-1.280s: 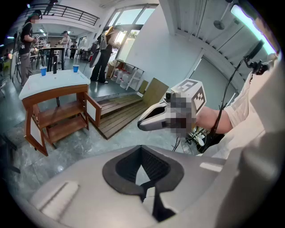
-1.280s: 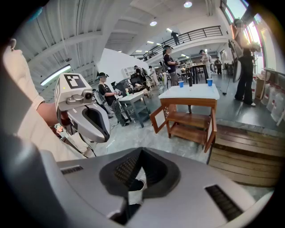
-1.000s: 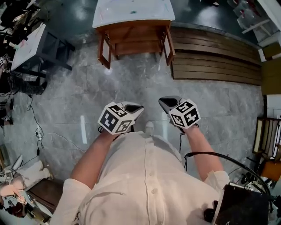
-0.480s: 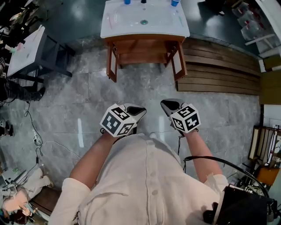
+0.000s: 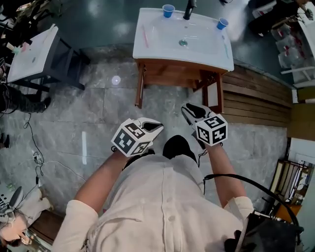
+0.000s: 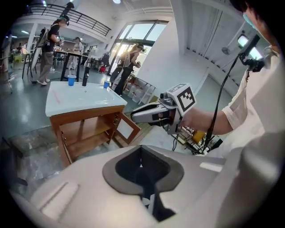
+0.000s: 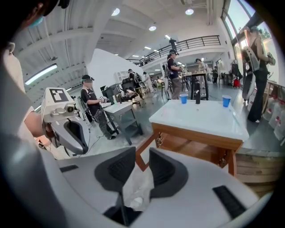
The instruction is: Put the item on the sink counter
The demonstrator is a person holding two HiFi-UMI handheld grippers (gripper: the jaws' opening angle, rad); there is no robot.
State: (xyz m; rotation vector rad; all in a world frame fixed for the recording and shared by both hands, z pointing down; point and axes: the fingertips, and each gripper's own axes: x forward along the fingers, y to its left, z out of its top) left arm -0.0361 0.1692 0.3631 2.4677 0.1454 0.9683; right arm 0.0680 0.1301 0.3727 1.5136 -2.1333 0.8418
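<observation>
Risking a drop short of the sink

The right gripper has just been opening and is now holding its jaws apart. The crumpled white soft wad is sitting loosely low between them, unclamped. The left gripper is keeping its jaws pressed together on nothing. The white-topped wooden sink counter, bearing 2 small blue plastic cups, is lying well ahead across the grey stone floor. With no squeeze on it, the wad is probably at risk of slipping out before arrival. Only the right gripper view is showing the wad. The head view is hiding it but is showing the stretch left to cross
</observation>
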